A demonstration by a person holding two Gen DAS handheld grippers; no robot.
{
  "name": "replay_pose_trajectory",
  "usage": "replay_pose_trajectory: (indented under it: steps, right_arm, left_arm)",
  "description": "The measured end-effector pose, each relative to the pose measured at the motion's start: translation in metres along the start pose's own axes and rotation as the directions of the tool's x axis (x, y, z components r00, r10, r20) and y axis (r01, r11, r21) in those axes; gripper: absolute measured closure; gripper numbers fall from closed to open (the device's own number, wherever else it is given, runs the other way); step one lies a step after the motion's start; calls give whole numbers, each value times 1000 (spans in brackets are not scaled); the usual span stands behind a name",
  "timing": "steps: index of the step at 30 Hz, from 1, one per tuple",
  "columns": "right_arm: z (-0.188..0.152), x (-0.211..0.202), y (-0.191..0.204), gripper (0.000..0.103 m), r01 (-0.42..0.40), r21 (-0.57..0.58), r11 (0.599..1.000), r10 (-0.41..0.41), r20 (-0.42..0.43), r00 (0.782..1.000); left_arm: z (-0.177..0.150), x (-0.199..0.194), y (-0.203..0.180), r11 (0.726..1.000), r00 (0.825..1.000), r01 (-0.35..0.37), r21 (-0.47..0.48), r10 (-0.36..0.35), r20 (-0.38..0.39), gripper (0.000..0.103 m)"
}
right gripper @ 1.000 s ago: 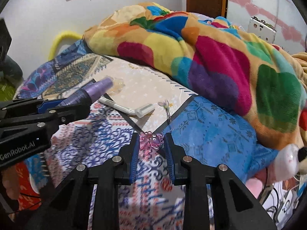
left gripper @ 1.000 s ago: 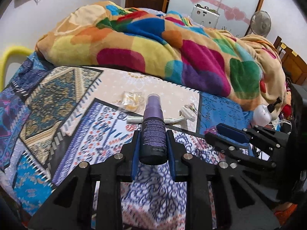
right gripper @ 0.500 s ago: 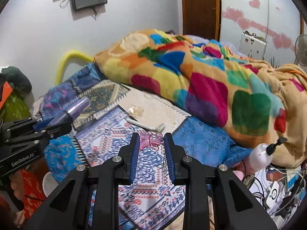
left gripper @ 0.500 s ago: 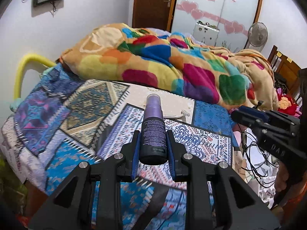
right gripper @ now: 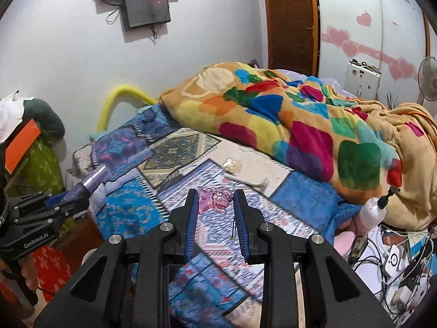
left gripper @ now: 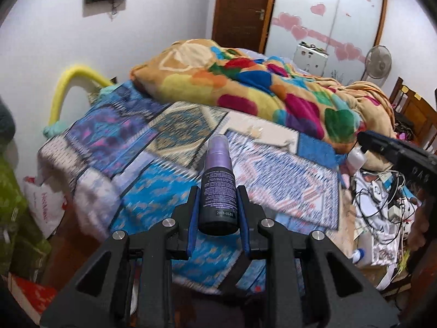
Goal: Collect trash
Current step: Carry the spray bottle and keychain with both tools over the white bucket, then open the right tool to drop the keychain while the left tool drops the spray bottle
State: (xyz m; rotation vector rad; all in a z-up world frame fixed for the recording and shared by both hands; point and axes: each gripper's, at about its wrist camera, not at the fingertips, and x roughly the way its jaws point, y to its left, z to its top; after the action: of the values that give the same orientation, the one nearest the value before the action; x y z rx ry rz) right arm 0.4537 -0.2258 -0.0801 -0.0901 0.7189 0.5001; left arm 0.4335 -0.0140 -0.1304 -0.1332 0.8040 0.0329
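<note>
My left gripper (left gripper: pixel 218 191) is shut on a purple spray bottle (left gripper: pixel 218 188), held above the near edge of the bed; the bottle also shows in the right wrist view (right gripper: pixel 87 184). My right gripper (right gripper: pixel 214 195) is shut on a pink translucent plastic figure (right gripper: pixel 214 199) with a thin strand hanging from it. On the patterned bedspread (right gripper: pixel 169 147) lie a crumpled clear wrapper (right gripper: pixel 232 164) and a white stick-shaped item (right gripper: pixel 247 180). Both grippers are back from the bed, well away from these.
A colourful blanket (right gripper: pixel 300 120) is heaped across the far side of the bed. A yellow foam rail (left gripper: pixel 71 87) stands at the left. A white pump bottle (right gripper: pixel 375 210) and tangled cables (left gripper: pixel 382 188) lie at the right. A white bag (left gripper: pixel 46 202) is on the floor.
Both grippers have pulled back and up from the bed, each still holding its item. The wrapper and white stick stay on the bedspread, now farther off.
</note>
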Motion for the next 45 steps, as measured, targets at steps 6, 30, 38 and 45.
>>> replay_pose_trajectory:
  steps: [6,30,38,45]
  right_arm:
    - [-17,-7,44,79,-31,-37,999,31,-14,999]
    - [-71,86,298,79,-353,-265,897,283,-268,921]
    - [-99,126,359,79,-430,-277,859,299,-409,862]
    - [-127,163,400,79,-473,-285,834,277,-526,804]
  left_arm:
    - [-46,-11,51,996,997,-63,-58,59,-57,78]
    - [-178,-52,261,909,956,-276,-313,224,-192,78]
    - [-224,-37,309,869,942,-298,-396,200,-270,78]
    - [-257,-15,330,843,926,-309,-441,162,-340,78]
